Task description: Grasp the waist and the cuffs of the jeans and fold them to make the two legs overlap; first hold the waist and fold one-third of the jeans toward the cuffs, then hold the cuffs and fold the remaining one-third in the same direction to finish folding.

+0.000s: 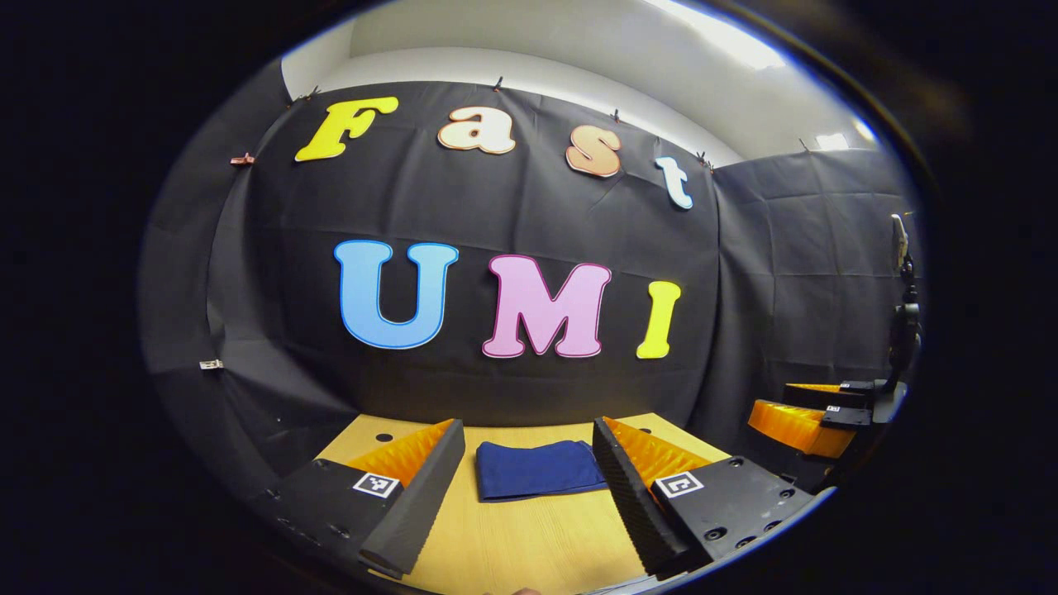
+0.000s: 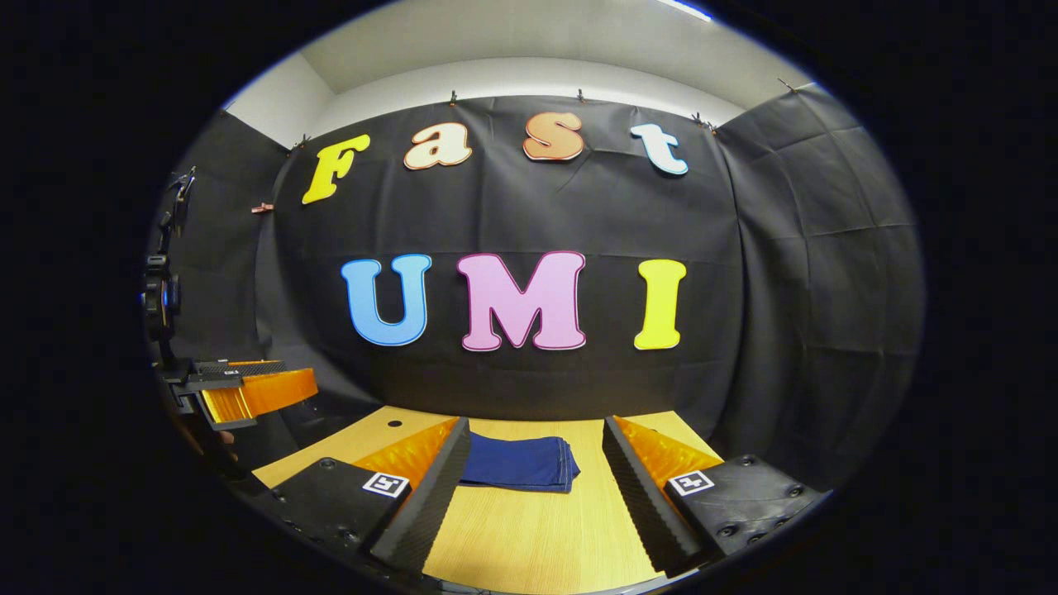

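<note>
I see the jeans (image 1: 537,469) lying folded into a flat, compact packet on the wooden desk (image 1: 529,537), near its far edge and close to the black cloth wall. In the right gripper view the jeans (image 2: 519,463) show stacked layer edges on their right side; their left end is hidden behind my finger, so I cannot see the whole packet. My left claw (image 1: 529,496) has its fingers wide apart, holding nothing, above the desk and short of the jeans. My right claw (image 2: 537,496) is spread apart too, also empty. In the left gripper view the right claw appears at the far right edge, partly cut off. The near desk edge is cut off in both views.
</note>
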The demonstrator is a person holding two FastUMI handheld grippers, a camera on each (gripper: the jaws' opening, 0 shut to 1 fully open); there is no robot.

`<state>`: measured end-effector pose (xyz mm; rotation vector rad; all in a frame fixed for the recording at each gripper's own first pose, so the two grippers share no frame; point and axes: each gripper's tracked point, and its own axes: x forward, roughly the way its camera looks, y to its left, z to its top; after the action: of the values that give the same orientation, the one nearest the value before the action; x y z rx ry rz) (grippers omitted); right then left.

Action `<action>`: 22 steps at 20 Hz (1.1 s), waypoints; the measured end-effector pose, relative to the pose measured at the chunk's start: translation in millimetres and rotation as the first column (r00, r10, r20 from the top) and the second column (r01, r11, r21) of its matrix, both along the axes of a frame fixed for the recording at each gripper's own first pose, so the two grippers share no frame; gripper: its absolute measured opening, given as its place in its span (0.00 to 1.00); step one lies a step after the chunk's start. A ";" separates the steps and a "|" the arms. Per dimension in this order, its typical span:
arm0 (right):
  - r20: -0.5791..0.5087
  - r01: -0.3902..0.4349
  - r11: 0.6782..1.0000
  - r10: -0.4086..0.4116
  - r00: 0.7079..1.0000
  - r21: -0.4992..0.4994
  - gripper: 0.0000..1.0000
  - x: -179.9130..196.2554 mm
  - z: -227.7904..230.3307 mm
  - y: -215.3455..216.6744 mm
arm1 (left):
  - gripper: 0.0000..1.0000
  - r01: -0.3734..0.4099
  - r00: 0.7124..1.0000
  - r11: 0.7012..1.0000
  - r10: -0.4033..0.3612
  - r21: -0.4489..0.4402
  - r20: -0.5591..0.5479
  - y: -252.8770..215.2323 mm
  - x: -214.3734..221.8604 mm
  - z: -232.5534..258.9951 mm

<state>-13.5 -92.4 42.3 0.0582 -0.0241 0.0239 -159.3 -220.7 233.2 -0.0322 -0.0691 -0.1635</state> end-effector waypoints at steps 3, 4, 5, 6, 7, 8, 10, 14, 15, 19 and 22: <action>0.015 -0.009 1.000 0.008 1.000 0.008 0.97 -0.4 4.0 4.8 | 0.96 -0.006 1.000 1.000 0.006 0.003 0.016 2.8 -3.4 3.2; 0.020 -0.011 1.000 0.011 1.000 0.010 0.97 -0.1 6.1 6.4 | 0.96 -0.008 1.000 1.000 0.008 0.000 0.016 2.2 -3.1 2.0; 0.025 -0.014 1.000 0.014 1.000 0.008 0.97 -0.3 7.5 7.7 | 0.96 -0.012 1.000 1.000 0.012 -0.003 0.015 3.9 -2.6 1.1; 0.032 -0.017 1.000 0.017 0.999 0.003 0.97 -0.9 9.2 9.4 | 0.96 -0.016 1.000 1.000 0.016 -0.007 0.012 5.6 -2.8 0.3; 0.041 -0.022 1.000 0.022 0.999 -0.002 0.98 -0.1 12.5 12.1 | 0.96 -0.017 1.000 1.000 0.017 -0.012 0.011 6.3 -2.7 0.2; 0.050 -0.021 1.000 0.021 0.999 -0.004 0.97 0.0 15.1 13.7 | 0.96 -0.017 1.000 1.000 0.017 -0.017 0.011 6.9 -2.8 0.1; 0.075 -0.018 1.000 0.018 0.997 -0.003 0.97 0.0 21.8 14.5 | 0.96 -0.018 1.000 1.000 0.018 -0.018 0.017 8.2 -1.7 1.9; 0.084 -0.006 1.000 0.006 0.996 -0.007 0.97 1.6 19.6 14.5 | 0.96 -0.021 0.998 1.000 0.022 -0.022 0.052 12.2 -1.0 7.3; 0.084 -0.007 1.000 0.008 0.996 -0.008 0.97 2.5 19.2 15.9 | 0.96 -0.026 0.998 0.999 0.027 -0.026 0.053 13.7 -0.7 6.7; 0.090 -0.006 1.000 0.007 0.996 -0.013 0.97 5.5 20.1 17.7 | 0.96 -0.028 0.999 0.999 0.029 -0.027 0.024 14.6 0.8 -2.5; 0.085 -0.013 1.000 0.013 0.996 -0.004 0.97 9.9 18.2 21.9 | 0.96 -0.036 0.999 0.999 0.036 -0.006 0.020 17.0 3.0 -4.5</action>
<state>-3.6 -70.6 60.5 0.0537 -0.1083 0.0397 -156.3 -203.7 228.8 -0.0347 -0.0898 -0.1274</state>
